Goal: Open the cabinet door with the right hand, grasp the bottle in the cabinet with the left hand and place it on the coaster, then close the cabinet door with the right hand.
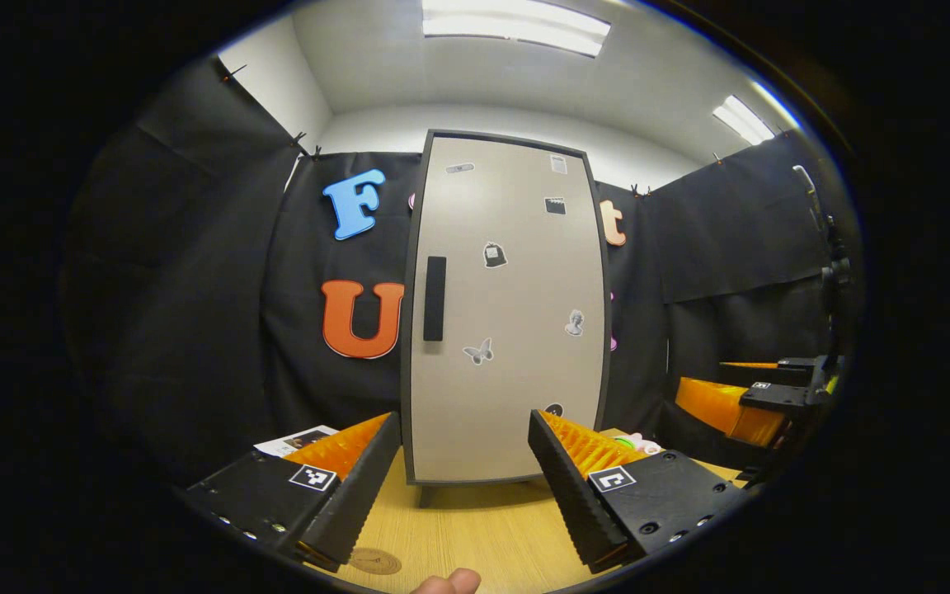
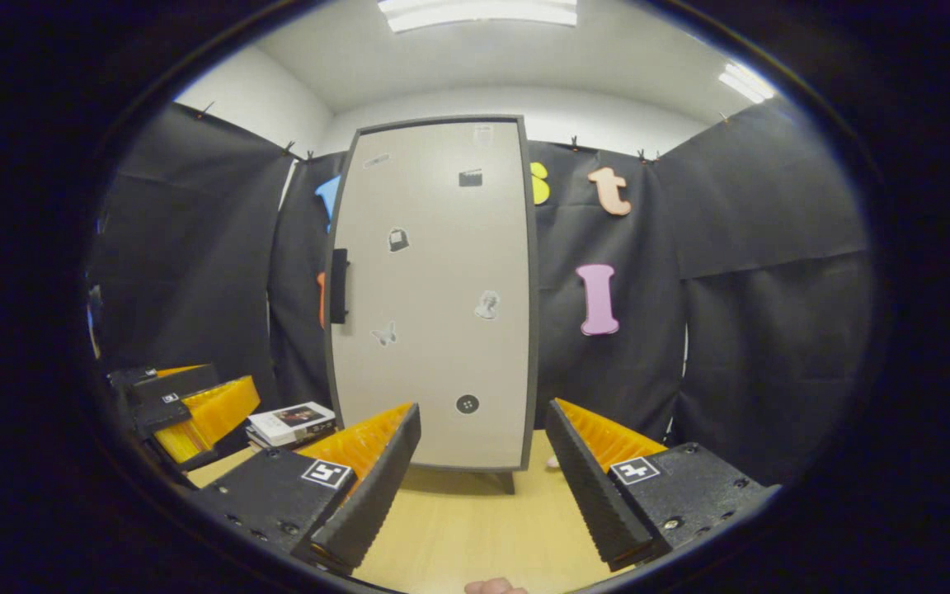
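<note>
**Inspector A:** What sort of place is recorded here?

**Inspector B:** A test booth set up inside an office-type or lab-type room. Black cloth (image 1: pixel 195 272) is hung as walls on three sides and is pinned along its top edge by small clips.

**Inspector A:** And above the cloth?

**Inspector B:** Plain white walls and a white ceiling are seen, with long panel lights (image 1: pixel 516 26) fitted overhead.

**Inspector A:** What furnishing is noted?

**Inspector B:** A wooden table (image 1: pixel 483 528) is placed in the booth, and a small grey cabinet (image 1: pixel 508 313) with stickers on its door is stood on it. A stack of books (image 2: pixel 292 422) is laid beside it. A home is imitated, not shown.
</note>
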